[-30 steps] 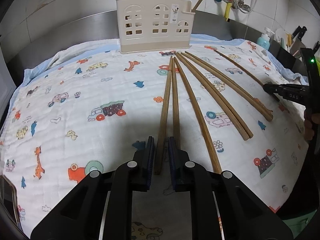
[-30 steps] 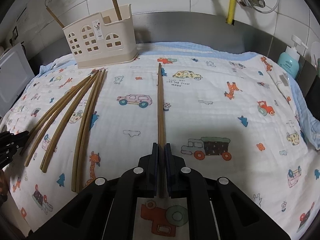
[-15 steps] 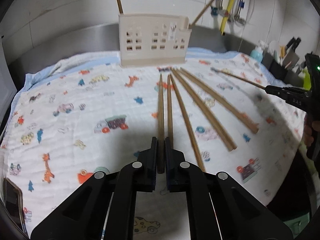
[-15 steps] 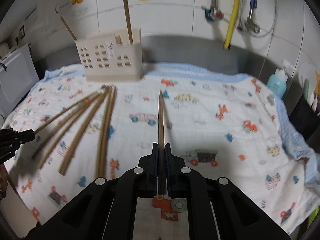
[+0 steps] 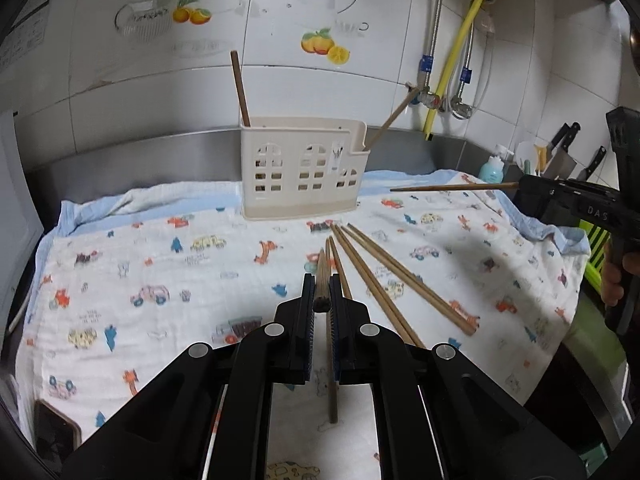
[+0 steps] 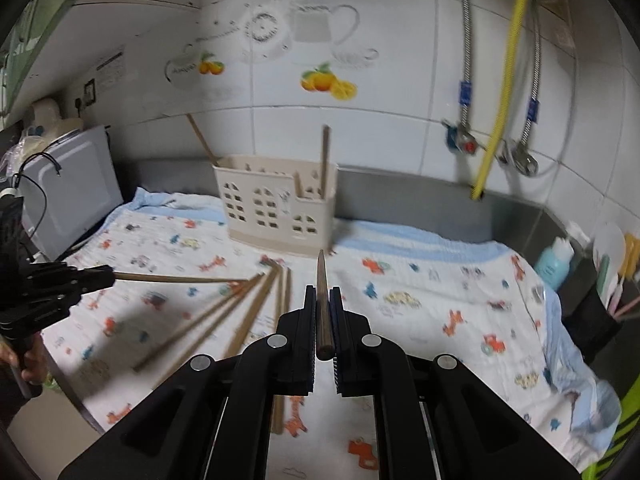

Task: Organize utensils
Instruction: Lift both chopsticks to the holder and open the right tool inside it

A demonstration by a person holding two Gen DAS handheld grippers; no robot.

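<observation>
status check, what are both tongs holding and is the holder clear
Left tongs shut on a chopstick, right tongs shut on another. Both lifted, aimed at the holder. Four chopsticks left on the cloth. Nothing blocking.

White tiled wall [image 5: 360, 20] — fruit decals [image 6: 328, 82], yellow hose [image 6: 502, 80].

Even, fairly bright indoor light falls from above. The wall tiles [image 5: 360, 20] show soft glare. Gripper shadows fall dark on the printed cloth [image 5: 472, 248]. The left wrist view is sharp; the right wrist view is motion-blurred, smearing the loose chopsticks [image 6: 224, 312]. Fisheye bending and black vignetting mark all edges.
</observation>
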